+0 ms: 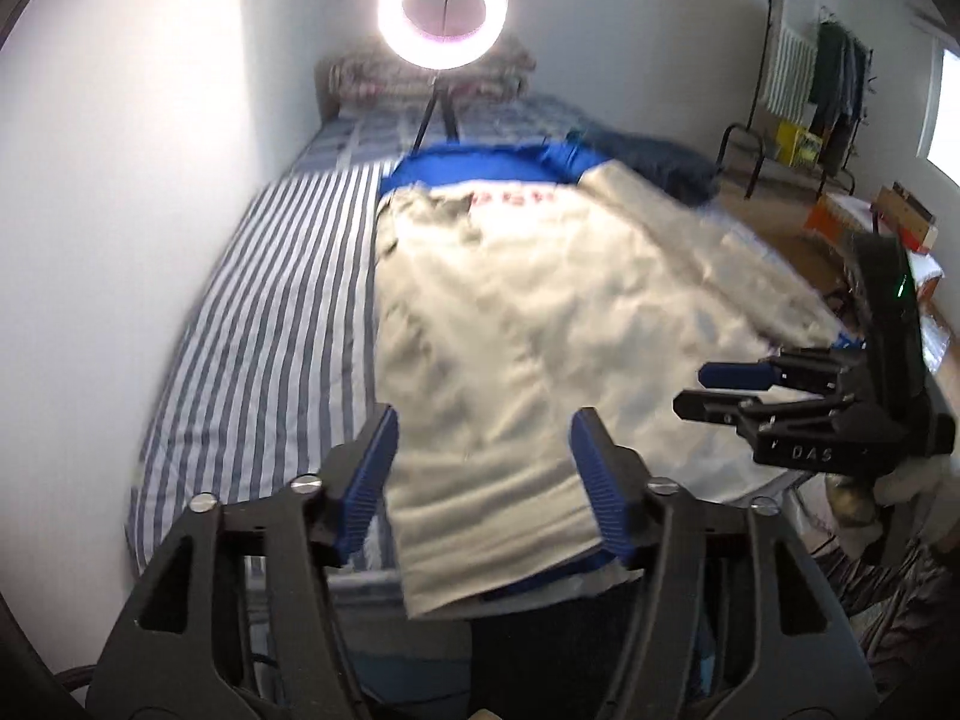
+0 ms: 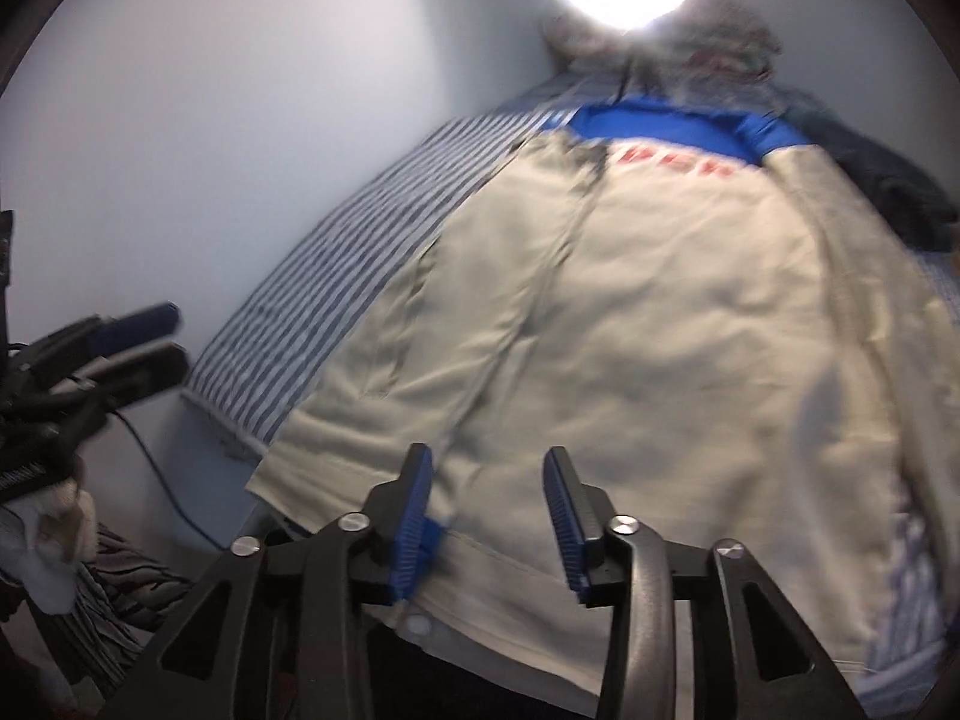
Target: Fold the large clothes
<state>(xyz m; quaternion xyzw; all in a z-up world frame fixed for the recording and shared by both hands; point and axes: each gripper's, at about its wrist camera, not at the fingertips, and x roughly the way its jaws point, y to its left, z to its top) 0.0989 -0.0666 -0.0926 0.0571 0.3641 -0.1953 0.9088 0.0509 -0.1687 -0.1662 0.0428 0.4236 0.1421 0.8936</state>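
Note:
A large cream jacket with a blue collar and red letters lies spread flat on the striped bed, its hem at the near edge. My left gripper hovers open over the hem's left part; the pads touch no cloth. In this view my right gripper hangs at the right over the jacket's side, jaws slightly apart. In the right wrist view the right gripper is open above the jacket hem, gripping nothing. The left gripper shows at the left edge.
A lit ring light on a tripod stands on the bed beyond the collar, with pillows behind it. A dark blue garment lies at the bed's far right. A white wall borders the left side. Chair, hanging clothes and boxes stand at the right.

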